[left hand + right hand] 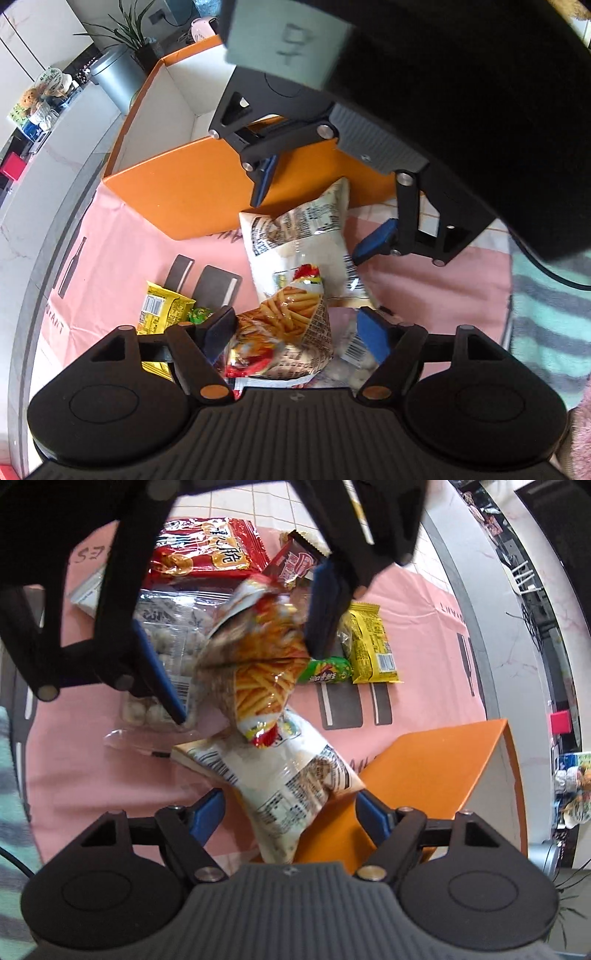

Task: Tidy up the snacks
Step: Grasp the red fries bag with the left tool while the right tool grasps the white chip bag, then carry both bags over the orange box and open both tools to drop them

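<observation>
A fries-print snack bag [291, 325] [258, 664] lies on the pink cloth, its end resting on a white printed bag [306, 236] [291, 786]. My left gripper [297, 330] [240, 638] points down over the fries bag. It is open, with a blue pad on each side and one pad apart from the bag. My right gripper [290, 814] [317, 212] is open astride the white bag, which leans on the orange box [184, 192] [443, 768]. The box is open-topped with a white inside.
A yellow packet [373, 646] and a green candy [325, 672] lie beside the fries bag. A clear bag of white balls [170, 635], a red bag [207, 550] and a brown wrapper [295, 563] sit further off. A striped sleeve [546, 314] borders the cloth; a metal bin [118, 77] stands behind the box.
</observation>
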`<state>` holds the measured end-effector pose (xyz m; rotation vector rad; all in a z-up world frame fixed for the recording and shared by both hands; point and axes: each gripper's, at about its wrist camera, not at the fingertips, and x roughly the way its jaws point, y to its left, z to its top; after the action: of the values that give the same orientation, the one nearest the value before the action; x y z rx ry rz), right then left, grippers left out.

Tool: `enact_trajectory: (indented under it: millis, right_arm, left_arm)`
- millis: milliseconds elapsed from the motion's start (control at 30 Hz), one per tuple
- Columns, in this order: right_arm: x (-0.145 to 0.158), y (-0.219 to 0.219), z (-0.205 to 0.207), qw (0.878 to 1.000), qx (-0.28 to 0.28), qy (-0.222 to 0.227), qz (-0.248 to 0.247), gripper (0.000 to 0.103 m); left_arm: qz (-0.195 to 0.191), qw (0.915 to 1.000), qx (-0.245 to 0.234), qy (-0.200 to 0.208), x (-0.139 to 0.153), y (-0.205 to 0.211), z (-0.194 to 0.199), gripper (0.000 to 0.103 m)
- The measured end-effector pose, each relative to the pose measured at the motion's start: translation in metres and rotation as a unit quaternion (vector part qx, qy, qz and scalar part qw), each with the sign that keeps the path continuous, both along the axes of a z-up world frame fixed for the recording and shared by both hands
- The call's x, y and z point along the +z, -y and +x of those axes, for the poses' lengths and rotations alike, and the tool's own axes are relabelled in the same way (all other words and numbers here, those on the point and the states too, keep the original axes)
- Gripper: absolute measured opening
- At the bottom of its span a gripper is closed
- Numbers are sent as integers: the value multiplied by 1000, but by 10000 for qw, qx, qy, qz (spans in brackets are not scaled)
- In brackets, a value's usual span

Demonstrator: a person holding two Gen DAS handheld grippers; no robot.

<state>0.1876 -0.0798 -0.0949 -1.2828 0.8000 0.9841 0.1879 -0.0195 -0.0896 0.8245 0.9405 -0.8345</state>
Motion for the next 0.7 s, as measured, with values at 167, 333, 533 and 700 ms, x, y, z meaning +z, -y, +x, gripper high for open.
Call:
enact_trajectory:
  millis: [167,333,533,700]
  right_arm:
    - [-10,-2,-3,9998,122,-51,-124,70]
    - [-15,-4,-10,9996,215,87,-170,63]
    - [-10,-3,-12,9998,157,0,-103,56]
    - [-7,-1,-13,9999,163,-4,-41,49]
  left_arm:
    - [73,9995,71,-314,-9,1,10,79]
    - [24,9987,-33,-510,-17,5,10,66]
    - [-58,9983,-39,-575,-18,4,11,62]
    - [-55,9982,6,-600,-17,2,12,55]
